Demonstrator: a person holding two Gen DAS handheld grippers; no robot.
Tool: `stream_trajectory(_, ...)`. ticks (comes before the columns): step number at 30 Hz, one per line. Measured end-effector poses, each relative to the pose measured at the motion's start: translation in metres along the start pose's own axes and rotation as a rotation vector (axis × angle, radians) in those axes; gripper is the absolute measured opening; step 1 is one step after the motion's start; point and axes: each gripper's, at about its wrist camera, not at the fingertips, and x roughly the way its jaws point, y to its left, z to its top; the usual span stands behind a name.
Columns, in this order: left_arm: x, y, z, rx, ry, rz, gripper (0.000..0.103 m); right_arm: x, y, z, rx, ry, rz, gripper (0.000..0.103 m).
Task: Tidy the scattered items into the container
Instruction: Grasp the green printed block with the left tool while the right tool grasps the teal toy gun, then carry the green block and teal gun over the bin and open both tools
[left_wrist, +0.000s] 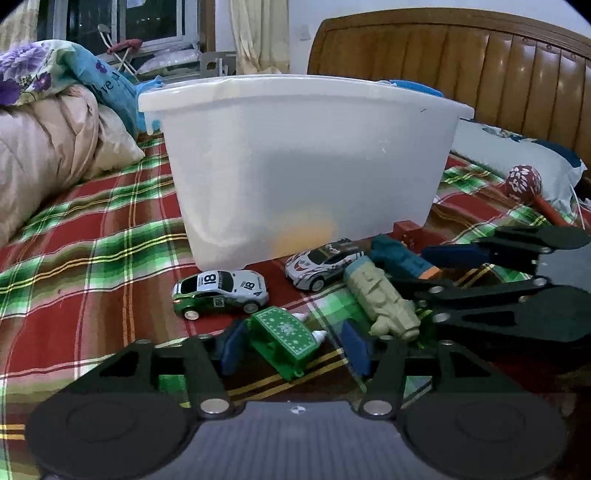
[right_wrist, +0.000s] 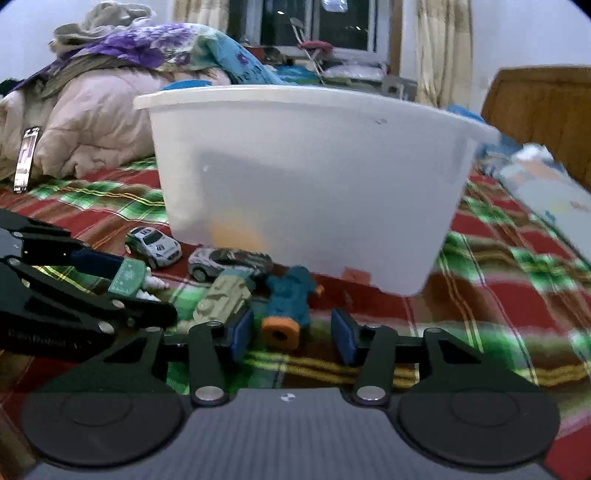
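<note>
A white plastic tub (left_wrist: 303, 162) stands on the plaid bed; it also shows in the right wrist view (right_wrist: 306, 177). My left gripper (left_wrist: 295, 347) is open around a small green box toy (left_wrist: 286, 338), fingers on either side, apart from it. My right gripper (right_wrist: 291, 334) is open around a teal toy with an orange end (right_wrist: 286, 314), also seen from the left wrist (left_wrist: 402, 256). A pale green tank-like toy (left_wrist: 382, 299) lies between them. Two toy cars lie by the tub: a green-white "18" car (left_wrist: 221, 291) and a silver car (left_wrist: 321, 264).
A red flowered maraca (left_wrist: 524, 182) lies at the right by a pillow (left_wrist: 517, 158). Piled quilts (left_wrist: 48, 129) fill the left. The wooden headboard (left_wrist: 461, 66) stands behind the tub. A small red block (left_wrist: 410, 230) sits at the tub's base. Something orange shows faintly inside the tub.
</note>
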Motion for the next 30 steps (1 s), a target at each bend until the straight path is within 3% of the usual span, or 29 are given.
stream_trajectory(3, -0.003, 0.001, -0.002, -0.016, 0.003, 0.0, 0.05, 0.004, 0.003, -0.002, -0.013, 0.012, -0.015, 0.046)
stream_trajectory(5, -0.008, 0.001, -0.006, -0.018, -0.002, -0.008, 0.049, 0.0, 0.005, -0.004, -0.023, 0.01, -0.002, 0.03)
stream_trajectory(13, -0.048, -0.001, -0.004, -0.039, -0.057, -0.043, 0.049, -0.028, 0.008, -0.003, -0.032, -0.017, 0.013, 0.03)
stream_trajectory(22, -0.089, -0.006, 0.037, 0.01, -0.189, -0.042, 0.049, -0.07, 0.009, 0.006, -0.011, -0.089, 0.038, 0.029)
stream_trajectory(30, -0.104, 0.001, 0.069, 0.027, -0.25, -0.021, 0.049, -0.092, 0.005, 0.044, -0.032, -0.19, 0.036, 0.029)
